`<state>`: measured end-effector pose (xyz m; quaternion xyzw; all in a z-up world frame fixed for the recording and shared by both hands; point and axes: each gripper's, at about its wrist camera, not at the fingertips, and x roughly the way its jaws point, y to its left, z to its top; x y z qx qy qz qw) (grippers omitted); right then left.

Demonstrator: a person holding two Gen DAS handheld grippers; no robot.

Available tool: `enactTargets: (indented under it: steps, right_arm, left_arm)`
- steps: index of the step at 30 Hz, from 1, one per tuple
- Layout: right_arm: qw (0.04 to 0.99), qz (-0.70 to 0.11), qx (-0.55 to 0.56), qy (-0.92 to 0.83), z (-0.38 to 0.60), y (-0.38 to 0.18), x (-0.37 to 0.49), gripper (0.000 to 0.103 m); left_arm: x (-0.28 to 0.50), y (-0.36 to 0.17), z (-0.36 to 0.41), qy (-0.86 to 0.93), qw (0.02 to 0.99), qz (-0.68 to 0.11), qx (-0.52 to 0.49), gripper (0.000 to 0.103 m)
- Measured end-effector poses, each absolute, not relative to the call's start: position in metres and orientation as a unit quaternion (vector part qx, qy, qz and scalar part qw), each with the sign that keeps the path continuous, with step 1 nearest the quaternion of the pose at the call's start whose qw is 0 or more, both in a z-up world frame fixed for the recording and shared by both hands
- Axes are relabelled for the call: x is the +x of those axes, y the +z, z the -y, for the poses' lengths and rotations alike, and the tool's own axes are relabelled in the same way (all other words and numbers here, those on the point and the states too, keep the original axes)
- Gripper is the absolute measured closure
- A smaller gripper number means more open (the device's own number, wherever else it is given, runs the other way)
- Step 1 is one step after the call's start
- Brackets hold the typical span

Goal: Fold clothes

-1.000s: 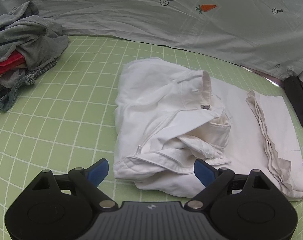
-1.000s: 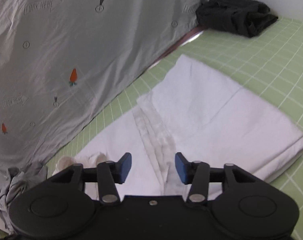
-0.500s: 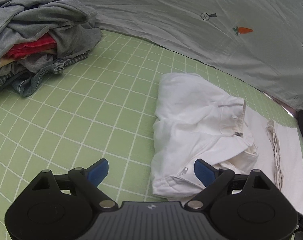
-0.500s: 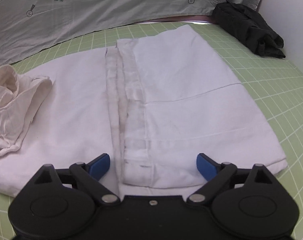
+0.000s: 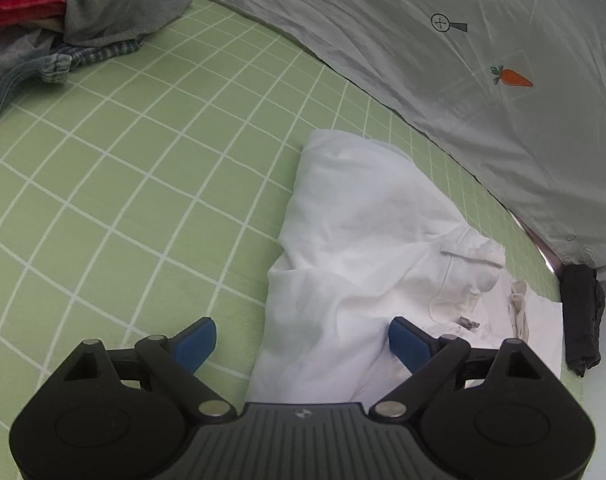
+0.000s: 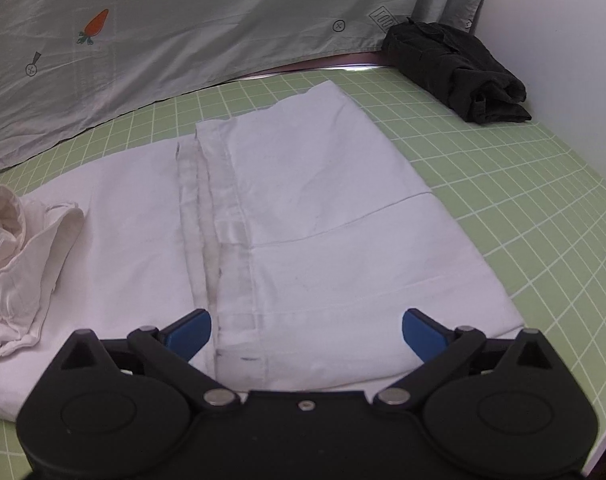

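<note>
Your right gripper [image 6: 307,328] has spread wide, empty like the left gripper [image 5: 303,338]; pinch both white trousers [image 6: 303,220] hem layers near you.

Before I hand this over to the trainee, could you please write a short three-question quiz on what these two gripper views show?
1. True or false: the left gripper is shut on the white trousers.
2. The folded black garment lies: A) on the trousers, B) in the corner by the wall, C) on the pile of unfolded clothes.
3. Fill in: the right gripper is ___.

Key: 1 false; 2 B; 3 open.
</note>
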<state>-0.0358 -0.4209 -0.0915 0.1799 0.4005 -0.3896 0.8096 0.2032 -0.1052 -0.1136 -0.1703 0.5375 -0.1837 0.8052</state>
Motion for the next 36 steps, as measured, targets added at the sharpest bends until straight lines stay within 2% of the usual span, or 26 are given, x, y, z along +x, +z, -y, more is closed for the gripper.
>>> enactTargets:
  steps: [5,6,7,8,10,12,15,19,26,30,36]
  right_arm:
    - [0.802,-0.395,0.199,-0.402,0.422,-0.093,-0.05,0.0]
    - [0.8,-0.394,0.201,-0.405,0.422,-0.093,-0.054,0.0]
    - [0.799,-0.394,0.203,-0.407,0.422,-0.093,-0.057,0.0]
    - [0.797,-0.392,0.207,-0.409,0.423,-0.093,-0.06,0.0]
    - [0.798,-0.387,0.213,-0.41,0.427,-0.092,-0.065,0.0]
    - [0.801,-0.381,0.216,-0.409,0.432,-0.091,-0.07,0.0]
    - [0.809,-0.371,0.215,-0.402,0.44,-0.087,-0.079,0.0]
    - [0.82,-0.36,0.218,-0.388,0.455,-0.084,-0.094,0.0]
    - [0.819,-0.359,0.234,-0.381,0.504,-0.08,-0.14,0.0]
    - [0.816,-0.356,0.242,-0.386,0.544,-0.078,-0.166,0.0]
    - [0.818,-0.354,0.237,-0.388,0.598,-0.08,-0.195,0.0]
  left_arm:
    - [0.207,-0.121,0.114,-0.192,0.798,-0.541,-0.181,0.009]
    - [0.207,-0.121,0.116,-0.197,0.794,-0.544,-0.186,0.014]
    - [0.207,-0.121,0.118,-0.202,0.79,-0.547,-0.191,0.02]
    - [0.206,-0.121,0.118,-0.202,0.784,-0.55,-0.204,0.034]
    - [0.202,-0.117,0.121,-0.203,0.785,-0.547,-0.209,0.049]
    - [0.198,-0.108,0.124,-0.205,0.794,-0.537,-0.198,0.071]
    - [0.187,-0.087,0.127,-0.219,0.806,-0.508,-0.209,0.088]
    - [0.166,-0.041,0.161,-0.247,0.84,-0.457,-0.159,0.091]
    - [0.111,0.012,0.278,-0.32,0.858,-0.398,-0.058,0.093]
    - [0.084,0.004,0.344,-0.353,0.84,-0.41,-0.043,0.093]
    - [0.061,-0.047,0.414,-0.332,0.816,-0.472,-0.04,0.093]
